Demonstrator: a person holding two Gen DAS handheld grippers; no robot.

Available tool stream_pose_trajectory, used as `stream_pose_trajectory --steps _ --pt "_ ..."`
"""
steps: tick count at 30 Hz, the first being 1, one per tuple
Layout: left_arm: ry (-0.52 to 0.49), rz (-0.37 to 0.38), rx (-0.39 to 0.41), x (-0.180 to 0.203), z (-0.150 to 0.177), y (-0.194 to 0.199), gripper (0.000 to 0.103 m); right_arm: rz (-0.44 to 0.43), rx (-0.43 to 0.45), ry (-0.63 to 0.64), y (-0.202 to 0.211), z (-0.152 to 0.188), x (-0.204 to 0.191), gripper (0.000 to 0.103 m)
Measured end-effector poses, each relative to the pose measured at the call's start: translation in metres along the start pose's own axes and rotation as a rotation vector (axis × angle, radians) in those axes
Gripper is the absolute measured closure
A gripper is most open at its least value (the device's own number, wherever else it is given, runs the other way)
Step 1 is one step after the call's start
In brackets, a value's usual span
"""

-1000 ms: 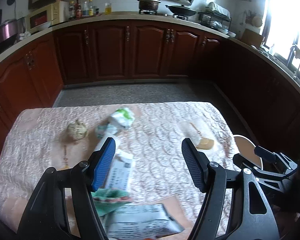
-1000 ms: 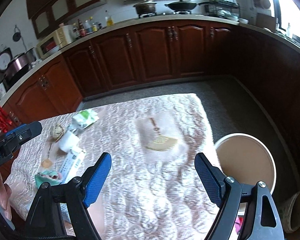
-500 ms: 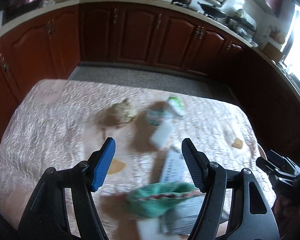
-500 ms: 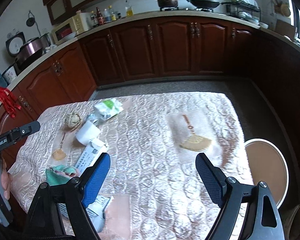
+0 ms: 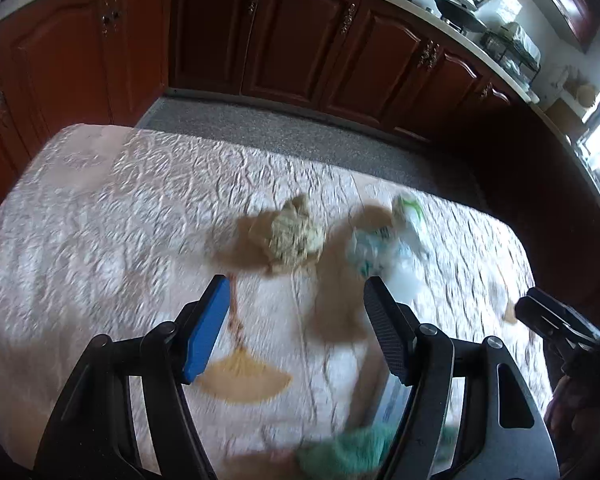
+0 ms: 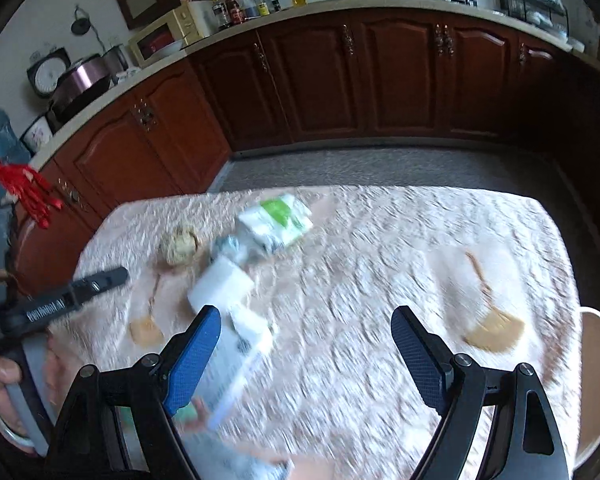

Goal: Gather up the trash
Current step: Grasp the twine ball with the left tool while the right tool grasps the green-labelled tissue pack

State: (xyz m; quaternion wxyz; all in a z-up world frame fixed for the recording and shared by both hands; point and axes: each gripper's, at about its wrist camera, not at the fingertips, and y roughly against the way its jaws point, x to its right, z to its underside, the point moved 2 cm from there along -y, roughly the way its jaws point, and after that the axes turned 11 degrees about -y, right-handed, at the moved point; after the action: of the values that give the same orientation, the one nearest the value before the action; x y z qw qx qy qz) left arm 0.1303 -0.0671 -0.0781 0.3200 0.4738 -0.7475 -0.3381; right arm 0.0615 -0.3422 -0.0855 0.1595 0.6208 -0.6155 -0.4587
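The left gripper [image 5: 296, 330] is spread wide and holds nothing. It hangs over the table [image 5: 100, 208], which is covered with a pale quilted cloth. Its blue pad [image 5: 206, 328] and black pad [image 5: 384, 336] frame a bare patch of cloth with a fan motif [image 5: 244, 376].

The right gripper [image 6: 306, 354] is also spread wide and holds nothing. It hangs over the middle of the table [image 6: 380, 248].

Trash lies in a loose group on the left half of the table:
- A crumpled wad [image 5: 294, 236] lies just beyond the left gripper's pads, apart from them. The right wrist view shows it [image 6: 179, 245] near the far left edge.
- A green-and-white packet [image 6: 276, 222] lies to the right of the wad. In the left wrist view it [image 5: 388, 240] is blurred.
- A white cup [image 6: 222, 288] lies on its side, touching the packet's near end. Its contents cannot be determined.
- A white printed box [image 6: 236, 364] lies nearer still, partly behind the right gripper's blue pad [image 6: 192, 360].
- A green wrapper [image 5: 348, 452] lies at the near edge, blurred and partly hidden by the left gripper's frame.

A round bin [image 6: 598, 384] stands off the table's right edge. Only part of its rim and pale interior shows; no contents are visible in that part.

Both views are motion-blurred.
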Motion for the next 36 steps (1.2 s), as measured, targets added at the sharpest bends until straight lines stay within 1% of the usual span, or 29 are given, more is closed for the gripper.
stream_pose_trajectory --steps 3,8,13,15,16,17,18,19,20,21,22,23,24,28,31,36 --pt "0.009 0.001 -0.006 -0.003 -0.012 -0.017 0.035 -0.013 -0.025 -0.038 -0.030 -0.022 -0.006 0.018" --pt "0.002 -0.030 -0.037 -0.008 -0.027 -0.048 0.035 -0.024 -0.074 -0.087 -0.078 -0.051 -0.019 0.018" --pt "-0.007 -0.038 -0.044 -0.008 -0.037 -0.069 0.035 -0.031 -0.134 -0.148 -0.126 -0.072 -0.027 0.018" --pt "-0.009 -0.041 -0.051 -0.009 -0.038 -0.077 0.035 -0.031 -0.181 -0.179 -0.147 -0.076 -0.028 0.018" --pt "-0.009 -0.038 -0.058 -0.010 -0.039 -0.081 0.036 -0.031 -0.201 -0.193 -0.154 -0.076 -0.027 0.018" --pt "-0.007 -0.031 -0.063 -0.010 -0.039 -0.084 0.044 -0.033 -0.217 -0.213 -0.160 -0.075 -0.025 0.019" --pt "-0.008 -0.025 -0.072 -0.010 -0.038 -0.087 0.051 -0.048 -0.231 -0.247 -0.166 -0.074 -0.022 0.029" --pt "-0.010 -0.021 -0.086 -0.010 -0.037 -0.090 0.067 -0.071 -0.235 -0.266 -0.168 -0.072 -0.019 0.037" --pt "-0.009 -0.020 -0.101 -0.010 -0.035 -0.094 0.076 -0.092 -0.236 -0.272 -0.168 -0.070 -0.018 0.042" --pt "-0.005 -0.015 -0.103 -0.011 -0.033 -0.095 0.076 -0.094 -0.232 -0.260 -0.167 -0.068 -0.019 0.049" --pt "-0.005 -0.010 -0.097 -0.011 -0.032 -0.094 0.079 -0.095 -0.227 -0.228 -0.164 -0.067 -0.020 0.053" --pt "-0.010 -0.012 -0.086 -0.011 -0.032 -0.091 0.080 -0.100 -0.222 -0.208 -0.160 -0.065 -0.021 0.058" --pt "-0.010 -0.010 -0.082 -0.010 -0.031 -0.089 0.081 -0.104 -0.213 -0.195 -0.155 -0.064 -0.021 0.060" --pt "0.002 0.027 -0.054 -0.009 -0.027 -0.067 0.082 -0.097 -0.159 -0.128 -0.126 -0.059 -0.019 0.063" --pt "-0.023 0.035 -0.031 -0.003 -0.023 -0.048 0.082 -0.089 -0.127 -0.092 -0.101 -0.053 -0.016 0.063" --pt "-0.067 0.030 0.006 0.013 -0.014 -0.017 0.082 -0.062 -0.103 -0.052 -0.063 -0.029 0.007 0.063"
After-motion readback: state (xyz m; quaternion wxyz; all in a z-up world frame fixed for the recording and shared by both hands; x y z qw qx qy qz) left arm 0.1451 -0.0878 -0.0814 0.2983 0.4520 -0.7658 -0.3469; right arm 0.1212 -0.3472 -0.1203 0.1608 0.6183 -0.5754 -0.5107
